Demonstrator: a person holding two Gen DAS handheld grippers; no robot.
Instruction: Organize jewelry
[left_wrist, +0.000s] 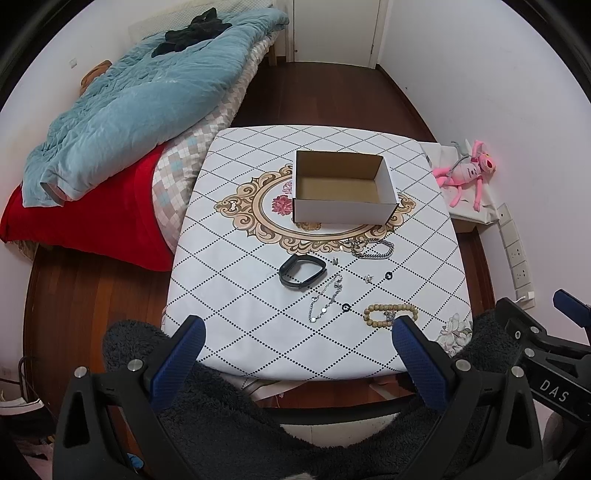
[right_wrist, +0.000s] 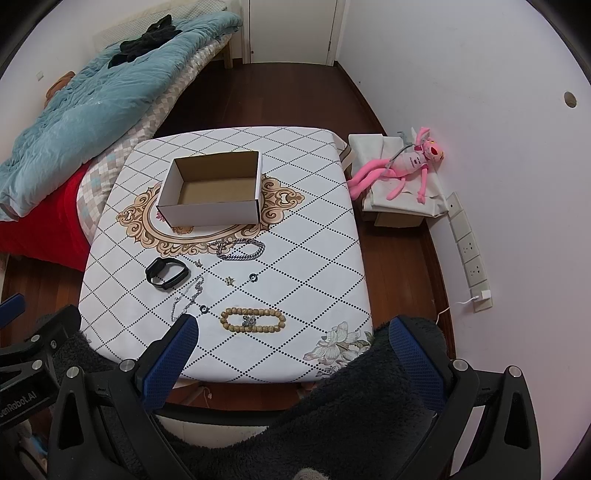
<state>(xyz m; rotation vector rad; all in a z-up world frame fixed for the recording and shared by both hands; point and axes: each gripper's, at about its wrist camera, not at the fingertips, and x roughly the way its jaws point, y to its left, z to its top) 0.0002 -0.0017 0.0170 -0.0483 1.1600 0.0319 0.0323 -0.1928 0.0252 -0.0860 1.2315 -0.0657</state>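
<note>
An empty open cardboard box (left_wrist: 343, 190) (right_wrist: 212, 192) stands at the middle of the patterned table (left_wrist: 240, 295) (right_wrist: 314, 258). In front of it lie a black wristband (left_wrist: 303, 271) (right_wrist: 167, 273), a thick silver chain bracelet (left_wrist: 373, 248) (right_wrist: 240, 249), a thin silver chain (left_wrist: 327, 299) (right_wrist: 188, 295), a wooden bead bracelet (left_wrist: 390, 314) (right_wrist: 253, 319), two small dark rings (left_wrist: 346, 307) (left_wrist: 388, 275) and small earrings (left_wrist: 367, 278). My left gripper (left_wrist: 299, 332) and right gripper (right_wrist: 293, 330) are both open and empty, held back above the table's near edge.
A bed with a blue quilt (left_wrist: 140, 92) and red blanket (left_wrist: 92, 221) is at the left. A pink plush toy (right_wrist: 402, 166) lies on a low white box by the right wall. Wall sockets (right_wrist: 471, 251) run along that wall. Dark fleece sleeves (right_wrist: 351, 406) fill the foreground.
</note>
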